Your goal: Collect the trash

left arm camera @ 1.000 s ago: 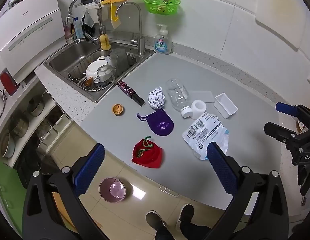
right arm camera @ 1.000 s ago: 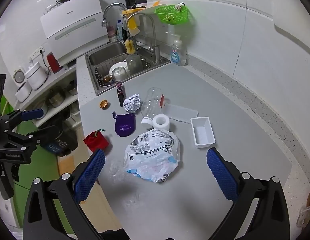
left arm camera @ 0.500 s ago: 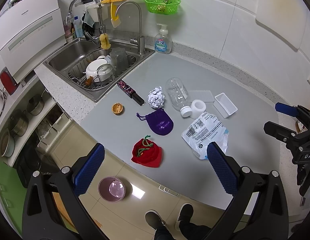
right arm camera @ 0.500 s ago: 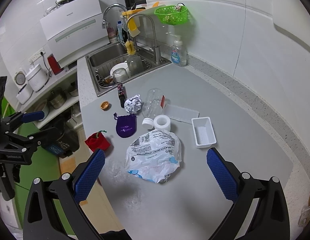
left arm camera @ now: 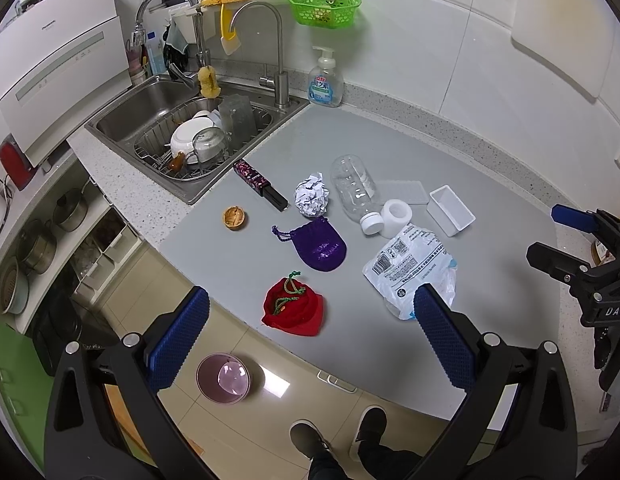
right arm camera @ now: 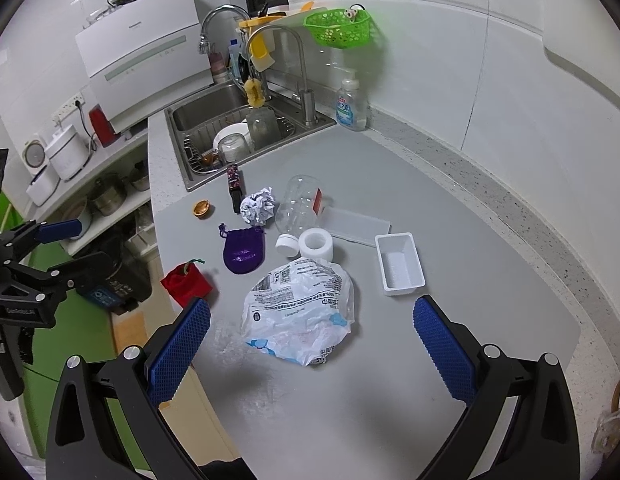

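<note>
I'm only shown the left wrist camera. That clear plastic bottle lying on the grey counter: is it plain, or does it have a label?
Observer: The right wrist view shows a red label on the clear plastic bottle.
Visitor: Is anything near the white printed plastic bag that I can't see?
Observer: Yes. A crumpled clear film lies beside it, at the edge of the grey counter.

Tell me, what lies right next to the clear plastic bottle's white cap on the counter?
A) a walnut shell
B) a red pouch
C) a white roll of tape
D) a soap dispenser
C: the white roll of tape sits directly beside the cap of the clear plastic bottle, while the other things lie farther off.
</note>
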Tool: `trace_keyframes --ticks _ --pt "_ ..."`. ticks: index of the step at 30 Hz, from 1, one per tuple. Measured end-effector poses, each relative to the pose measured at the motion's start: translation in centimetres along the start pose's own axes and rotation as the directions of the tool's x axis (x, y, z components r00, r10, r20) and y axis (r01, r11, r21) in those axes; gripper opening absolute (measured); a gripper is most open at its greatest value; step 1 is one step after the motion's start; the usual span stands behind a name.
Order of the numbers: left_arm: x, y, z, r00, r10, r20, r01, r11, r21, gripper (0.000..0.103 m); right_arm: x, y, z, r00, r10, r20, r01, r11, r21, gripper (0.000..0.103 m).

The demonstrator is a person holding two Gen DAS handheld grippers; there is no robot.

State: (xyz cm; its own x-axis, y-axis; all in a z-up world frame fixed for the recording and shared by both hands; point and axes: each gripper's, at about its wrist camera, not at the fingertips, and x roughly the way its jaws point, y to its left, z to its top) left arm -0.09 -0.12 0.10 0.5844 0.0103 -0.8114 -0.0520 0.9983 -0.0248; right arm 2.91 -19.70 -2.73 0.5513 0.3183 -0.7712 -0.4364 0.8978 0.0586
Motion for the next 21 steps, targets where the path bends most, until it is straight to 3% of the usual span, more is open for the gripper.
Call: trace_keyframes --ticks 21 --pt "0.55 0.05 -0.22 1.0 -0.002 -0.008 0.002 1.0 -0.003 0.1 0.33 -0.07 -0.02 1.0 -0.013 -0.014 0.013 1.0 -0.005 0.098"
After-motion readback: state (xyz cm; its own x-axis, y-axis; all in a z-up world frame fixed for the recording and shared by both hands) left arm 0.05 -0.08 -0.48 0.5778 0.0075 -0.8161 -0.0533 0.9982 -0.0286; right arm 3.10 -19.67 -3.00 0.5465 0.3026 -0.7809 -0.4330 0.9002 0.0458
